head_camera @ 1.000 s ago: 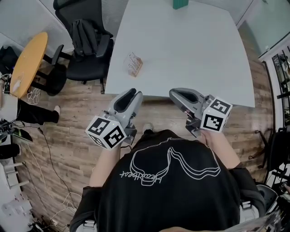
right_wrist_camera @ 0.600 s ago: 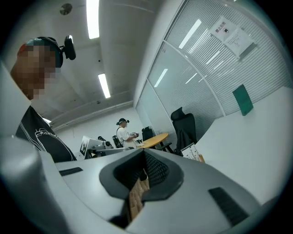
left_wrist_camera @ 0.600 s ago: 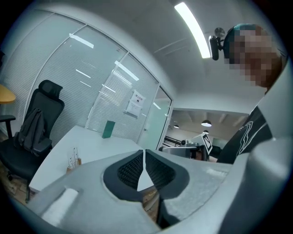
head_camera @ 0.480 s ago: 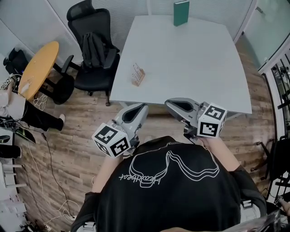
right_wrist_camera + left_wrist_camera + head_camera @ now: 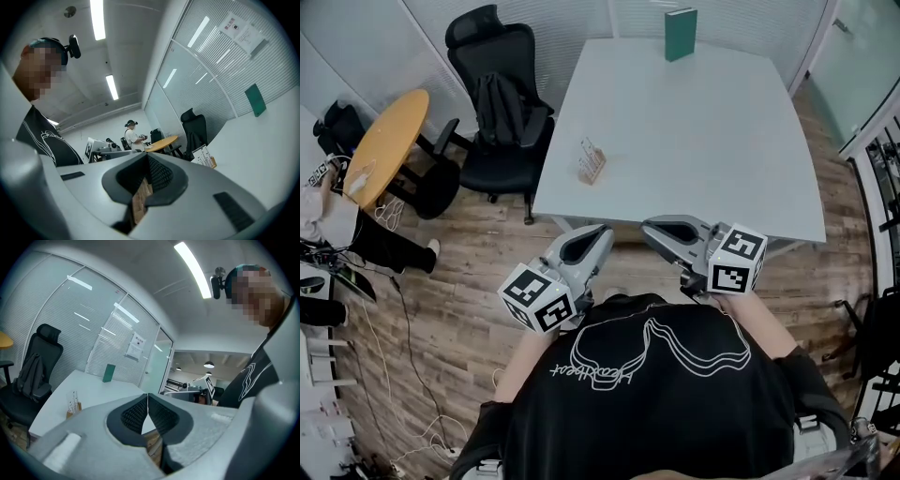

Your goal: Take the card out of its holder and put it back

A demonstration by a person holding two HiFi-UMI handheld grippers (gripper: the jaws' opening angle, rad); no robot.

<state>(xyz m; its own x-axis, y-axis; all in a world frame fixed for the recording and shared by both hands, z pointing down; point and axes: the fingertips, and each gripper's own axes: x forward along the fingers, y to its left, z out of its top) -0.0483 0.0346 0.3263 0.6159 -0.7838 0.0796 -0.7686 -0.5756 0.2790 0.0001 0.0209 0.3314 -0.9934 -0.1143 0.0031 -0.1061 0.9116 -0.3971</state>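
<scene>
Left tongs (image 5: 148,401) just closing, tips now together, nothing between them.

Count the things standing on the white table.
2: the card holder near the left edge of the white table, and a green book upright at its far edge.

— What else came through on my feed?
— A green book (image 5: 680,34) stood upright at the far edge of the white surface (image 5: 703,141). Left of it I saw a black office chair (image 5: 492,56) with a dark bag (image 5: 502,108) on it, and beyond that a round yellow table (image 5: 386,145).
— And underfoot?
— Wood-plank floor (image 5: 459,272), with pale cables (image 5: 390,214) lying by the yellow table's base. A slatted glass wall (image 5: 562,17) stood behind the book.
</scene>
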